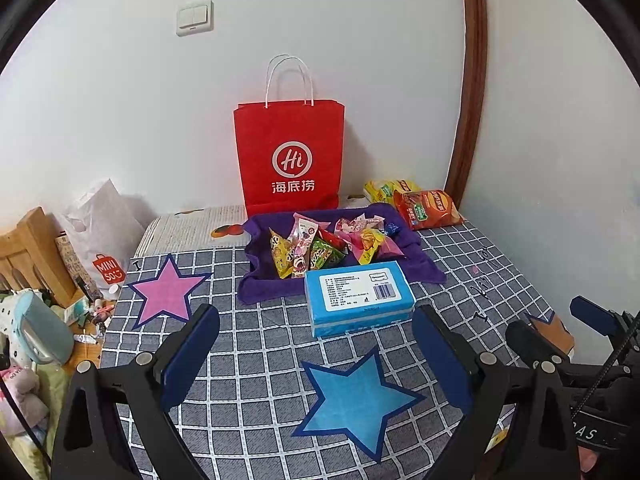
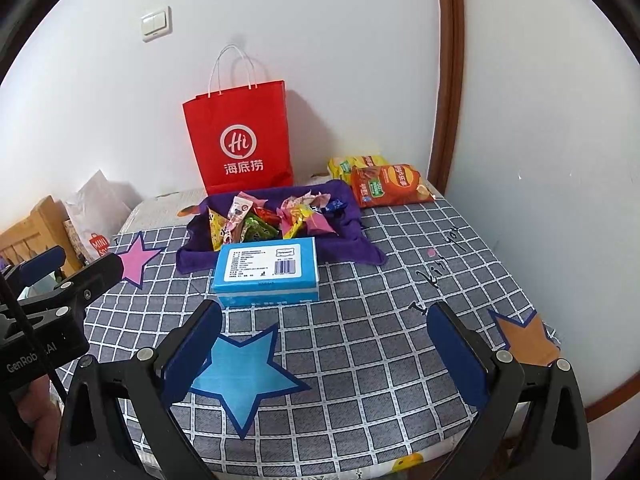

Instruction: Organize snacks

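1. Left gripper (image 1: 316, 350) and right gripper (image 2: 324, 342) — both spread, holding nothing.
2. Wrapped snacks (image 1: 320, 246) piled on purple towel (image 1: 420, 268), behind blue tissue pack (image 1: 358, 300).
3. Likely light, crinkly, slippery — pinch a twisted wrapper end.

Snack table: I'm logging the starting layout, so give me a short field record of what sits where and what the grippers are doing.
surface: checked cloth with star patches
snacks: wrapped candies piled on a purple towel
box: blue box lying flat, in front of the towel
bag: red bag upright against the wall, behind the towel
chips: chip bags at the far right corner
left gripper: open, empty
right gripper: open, empty
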Demonstrator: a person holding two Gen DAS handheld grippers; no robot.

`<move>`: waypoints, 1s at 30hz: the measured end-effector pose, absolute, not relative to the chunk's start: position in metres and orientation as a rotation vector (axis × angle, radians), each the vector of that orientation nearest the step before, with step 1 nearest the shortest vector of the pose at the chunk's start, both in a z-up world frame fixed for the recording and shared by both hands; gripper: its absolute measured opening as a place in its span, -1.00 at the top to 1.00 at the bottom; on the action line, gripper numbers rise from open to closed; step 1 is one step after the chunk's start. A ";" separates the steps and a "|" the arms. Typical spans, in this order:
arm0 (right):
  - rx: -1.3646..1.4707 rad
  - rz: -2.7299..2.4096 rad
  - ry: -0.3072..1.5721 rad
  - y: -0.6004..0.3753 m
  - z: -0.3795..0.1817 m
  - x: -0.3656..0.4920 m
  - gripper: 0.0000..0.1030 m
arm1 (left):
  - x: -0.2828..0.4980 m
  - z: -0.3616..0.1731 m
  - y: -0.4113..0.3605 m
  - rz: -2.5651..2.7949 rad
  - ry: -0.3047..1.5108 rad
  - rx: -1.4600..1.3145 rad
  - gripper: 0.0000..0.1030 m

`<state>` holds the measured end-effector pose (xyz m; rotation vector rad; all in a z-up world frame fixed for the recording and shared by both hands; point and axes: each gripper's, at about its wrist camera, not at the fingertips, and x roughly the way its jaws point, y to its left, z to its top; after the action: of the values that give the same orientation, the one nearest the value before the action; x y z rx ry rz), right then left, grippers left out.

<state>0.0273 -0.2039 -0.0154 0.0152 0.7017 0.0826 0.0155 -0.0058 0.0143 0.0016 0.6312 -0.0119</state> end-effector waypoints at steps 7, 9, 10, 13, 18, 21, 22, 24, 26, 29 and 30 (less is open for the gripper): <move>0.011 0.083 0.703 -0.201 -0.016 0.029 -0.96 | 0.016 0.015 -0.006 -0.011 0.631 0.002 -0.89; 0.010 0.082 0.702 -0.201 -0.016 0.029 -0.96 | 0.015 0.015 -0.006 -0.011 0.632 0.001 -0.89; 0.010 0.082 0.702 -0.201 -0.016 0.029 -0.96 | 0.015 0.015 -0.006 -0.010 0.632 0.001 -0.89; 0.010 0.082 0.702 -0.201 -0.016 0.029 -0.96 | 0.015 0.014 -0.005 -0.008 0.634 -0.004 -0.89; 0.010 0.082 0.701 -0.201 -0.016 0.029 -0.96 | 0.014 0.014 -0.005 -0.010 0.636 -0.006 -0.89; 0.011 0.080 0.703 -0.201 -0.016 0.029 -0.96 | 0.017 0.012 -0.004 -0.010 0.640 -0.008 -0.89; 0.012 0.080 0.703 -0.201 -0.016 0.029 -0.96 | 0.016 0.012 -0.005 -0.010 0.640 -0.009 -0.89; 0.014 0.079 0.703 -0.201 -0.016 0.029 -0.96 | 0.017 0.012 -0.004 -0.011 0.640 -0.008 -0.89; 0.014 0.078 0.702 -0.201 -0.016 0.029 -0.96 | 0.017 0.012 -0.004 -0.011 0.640 -0.007 -0.89; 0.017 0.078 0.700 -0.202 -0.016 0.028 -0.96 | 0.017 0.012 -0.004 -0.010 0.640 -0.008 -0.89; 0.018 0.077 0.700 -0.201 -0.016 0.029 -0.96 | 0.016 0.012 -0.004 -0.010 0.640 -0.009 -0.89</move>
<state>0.0287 -0.2015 -0.0158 0.0181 0.6997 0.0771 0.0164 -0.0044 0.0123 -0.0086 0.6402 -0.0104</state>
